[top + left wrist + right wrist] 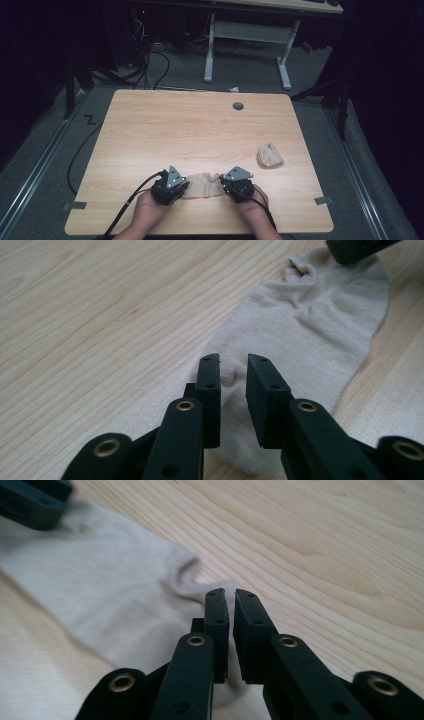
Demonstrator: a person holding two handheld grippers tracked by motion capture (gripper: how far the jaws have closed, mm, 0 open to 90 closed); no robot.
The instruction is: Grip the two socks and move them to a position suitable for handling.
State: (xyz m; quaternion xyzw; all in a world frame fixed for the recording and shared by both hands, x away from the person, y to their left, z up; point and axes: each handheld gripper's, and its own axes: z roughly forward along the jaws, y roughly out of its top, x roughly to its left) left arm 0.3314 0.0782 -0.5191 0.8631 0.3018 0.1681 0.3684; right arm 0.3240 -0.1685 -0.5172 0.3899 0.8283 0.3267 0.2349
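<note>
Sock: a beige ankle sock [202,185] lies flat near my edge of the wooden table [200,130], stretched between my two grippers so that each end is in reach.
Left gripper: my left gripper [233,371] sits over one end with a clear gap between the jaws; fabric lies under them, not pinched, so this end is released.
Right gripper: my right gripper [231,605] has its jaws nearly together on the sock's edge by the cuff, a thin fold apparently nipped to keep that end from sliding.
Second sock: a rolled beige sock [270,155] rests well apart at the right, out of the way.
</note>
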